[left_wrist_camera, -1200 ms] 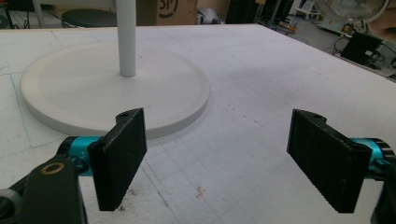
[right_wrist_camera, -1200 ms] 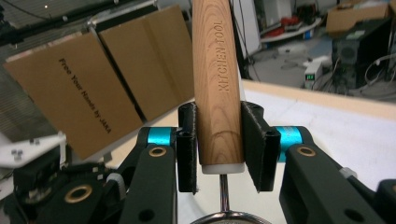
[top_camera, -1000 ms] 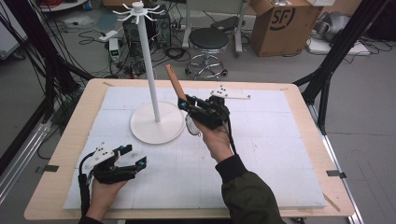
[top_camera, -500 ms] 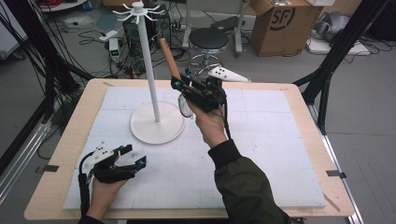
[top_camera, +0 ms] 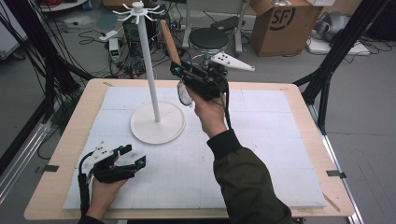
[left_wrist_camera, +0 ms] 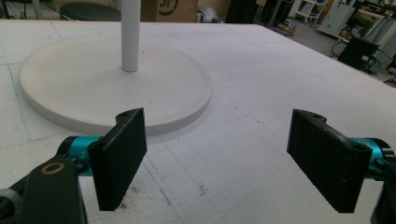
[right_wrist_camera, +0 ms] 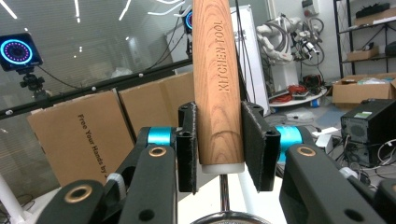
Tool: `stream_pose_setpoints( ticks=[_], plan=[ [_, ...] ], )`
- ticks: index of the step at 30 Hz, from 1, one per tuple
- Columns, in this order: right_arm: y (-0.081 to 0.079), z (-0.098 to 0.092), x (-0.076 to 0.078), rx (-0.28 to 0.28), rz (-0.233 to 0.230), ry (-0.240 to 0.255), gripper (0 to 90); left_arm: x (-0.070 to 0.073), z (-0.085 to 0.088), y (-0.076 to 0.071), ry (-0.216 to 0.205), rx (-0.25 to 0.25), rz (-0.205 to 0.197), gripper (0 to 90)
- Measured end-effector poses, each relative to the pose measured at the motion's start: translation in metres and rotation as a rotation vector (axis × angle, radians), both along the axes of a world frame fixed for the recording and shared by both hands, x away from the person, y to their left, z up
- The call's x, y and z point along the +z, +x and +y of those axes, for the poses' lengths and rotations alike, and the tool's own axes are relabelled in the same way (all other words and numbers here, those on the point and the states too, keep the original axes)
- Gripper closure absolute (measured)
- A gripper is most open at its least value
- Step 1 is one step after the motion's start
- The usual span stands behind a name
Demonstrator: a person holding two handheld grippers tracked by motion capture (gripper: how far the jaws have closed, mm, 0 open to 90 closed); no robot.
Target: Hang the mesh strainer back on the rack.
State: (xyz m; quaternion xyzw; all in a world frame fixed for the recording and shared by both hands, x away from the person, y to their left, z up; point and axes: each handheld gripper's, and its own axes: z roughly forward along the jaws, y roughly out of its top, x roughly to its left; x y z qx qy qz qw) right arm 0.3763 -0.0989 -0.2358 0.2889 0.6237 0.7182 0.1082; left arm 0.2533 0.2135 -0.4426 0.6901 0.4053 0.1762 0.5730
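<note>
A: Where's the utensil w/ the round wooden handle marked KITCHEN TOOL (right_wrist_camera: 218, 84)?

B: In the right gripper (top_camera: 180, 71). Both black pads clamp the handle near its lower end, one per side. Handle sticks up and away past the jaws; a thin metal stem drops below them to a shiny round rim, prob. a strainer, can't tell for sure.

A: And the gripper itself?

B: Held up above the far part of the white foam mat (top_camera: 261, 140), tilted, handle tip aimed toward the tall white rack w/ hooks on top (top_camera: 145, 60), just left of the gripper.

A: Other one?

B: Left gripper (top_camera: 133, 156) sits low on the mat near the person, well apart from the right one. Jaws wide, nothing between. The rack's round white base (left_wrist_camera: 116, 84) lies just ahead of them.
</note>
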Motion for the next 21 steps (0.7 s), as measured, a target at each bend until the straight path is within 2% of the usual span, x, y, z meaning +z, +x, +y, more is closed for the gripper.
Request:
stream_pose_setpoints(
  ticks=[3,11,21],
  plan=[
    [0.001,0.002,0.006,-0.001,-0.015,0.015,68.5,0.0,0.0,0.0,-0.004,0.002,-0.001,20.5],
    [0.004,0.01,0.015,0.003,-0.029,-0.005,68.5,0.0,0.001,0.0,-0.012,0.004,-0.003,20.5],
    [0.011,0.018,0.011,-0.014,-0.015,-0.029,68.5,0.0,0.002,0.0,-0.019,0.003,-0.001,20.5]
  ],
)
